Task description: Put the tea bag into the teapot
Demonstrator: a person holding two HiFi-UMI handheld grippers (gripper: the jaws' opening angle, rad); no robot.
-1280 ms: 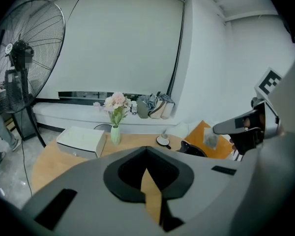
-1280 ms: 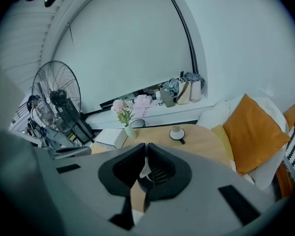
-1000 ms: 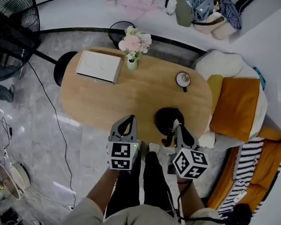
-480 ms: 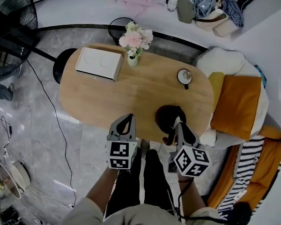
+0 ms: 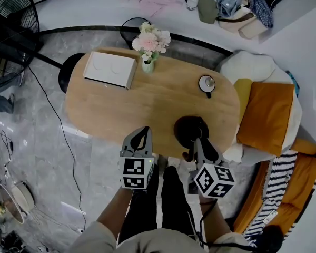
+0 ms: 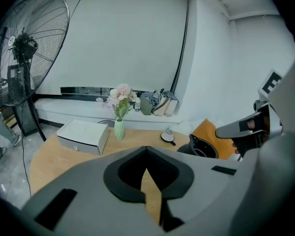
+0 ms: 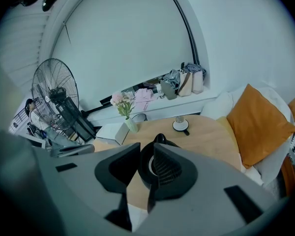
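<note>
The black teapot (image 5: 188,129) stands open near the front edge of the oval wooden table (image 5: 147,107), and its strainer shows inside. It also appears in the left gripper view (image 6: 202,149) and the right gripper view (image 7: 159,138). My right gripper (image 5: 196,140) hovers just in front of the teapot's near side, jaws slightly apart with nothing between them (image 7: 147,145). My left gripper (image 5: 145,129) hangs at the table's front edge left of the teapot, tips together and empty (image 6: 146,170). No tea bag shows in any view.
A round white lid-like piece (image 5: 206,83) lies at the back right of the table. A white box (image 5: 110,70) and a vase of pink flowers (image 5: 149,46) stand at the back. An orange cushion (image 5: 266,115) is on the right and a standing fan (image 5: 10,25) on the left.
The head view has drifted slightly. Both grippers stay in about the same places by the table's front edge.
</note>
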